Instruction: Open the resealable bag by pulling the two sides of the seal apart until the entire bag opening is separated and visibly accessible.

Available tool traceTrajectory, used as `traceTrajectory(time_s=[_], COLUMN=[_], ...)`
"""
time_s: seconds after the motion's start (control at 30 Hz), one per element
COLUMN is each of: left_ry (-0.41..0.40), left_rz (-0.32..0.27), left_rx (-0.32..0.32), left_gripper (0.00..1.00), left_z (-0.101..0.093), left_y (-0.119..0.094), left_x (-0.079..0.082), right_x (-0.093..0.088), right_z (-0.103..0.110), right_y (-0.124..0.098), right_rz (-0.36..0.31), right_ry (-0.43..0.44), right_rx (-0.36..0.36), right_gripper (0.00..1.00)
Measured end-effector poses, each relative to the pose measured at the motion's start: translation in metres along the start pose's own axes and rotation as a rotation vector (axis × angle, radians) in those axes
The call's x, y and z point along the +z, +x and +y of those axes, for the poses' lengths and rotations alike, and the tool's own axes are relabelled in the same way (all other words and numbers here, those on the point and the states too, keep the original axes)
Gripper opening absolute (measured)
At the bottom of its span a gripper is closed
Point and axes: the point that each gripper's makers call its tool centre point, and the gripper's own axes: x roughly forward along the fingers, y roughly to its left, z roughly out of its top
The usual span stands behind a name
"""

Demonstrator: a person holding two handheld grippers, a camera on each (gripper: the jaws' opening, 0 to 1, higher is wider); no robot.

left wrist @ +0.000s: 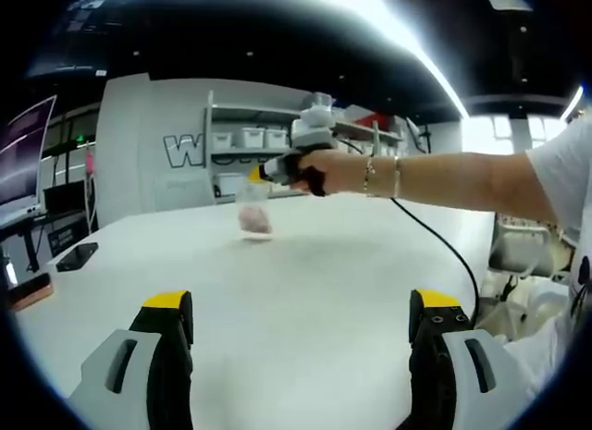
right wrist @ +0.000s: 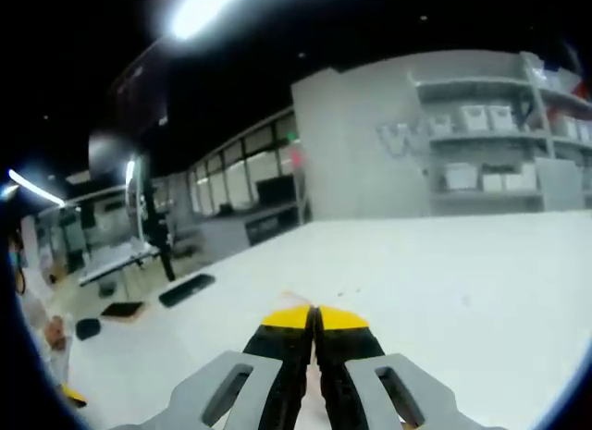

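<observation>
A clear resealable bag with something pink inside hangs over the far part of the white table, its bottom at or just above the surface. My right gripper, held in a hand reaching in from the right, is shut on the bag's top edge. In the right gripper view its yellow-tipped jaws are pressed together, with a thin strip of the bag poking out past the tips. My left gripper stands open and wide near the table's front, well short of the bag, with nothing between its fingers.
A dark phone and a flat brown-edged object lie at the table's left edge. A black cable trails from the right gripper across the table's right side. Shelves with white bins stand behind.
</observation>
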Motion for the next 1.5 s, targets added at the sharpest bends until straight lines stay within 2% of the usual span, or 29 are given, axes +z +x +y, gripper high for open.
traceTrajectory(time_s=[0.37,0.63,1.5], left_ry=[-0.007,-0.005,-0.012], left_rz=[-0.005,-0.007,0.002], left_rx=[-0.001,-0.014,-0.014], left_gripper=[0.96,0.96,0.96], left_z=[0.002,-0.003,-0.003], left_y=[-0.001,0.0,0.002], left_x=[0.0,0.001,-0.004], right_x=[0.001,-0.004,-0.002], right_z=[-0.005,-0.012,-0.025], right_y=[0.014,0.024,0.048], right_rz=[0.011,0.014,0.019], right_ry=[-0.003,0.031,0.004], right_rx=[-0.018,-0.026,-0.073], right_gripper=[0.0,0.0,0.0])
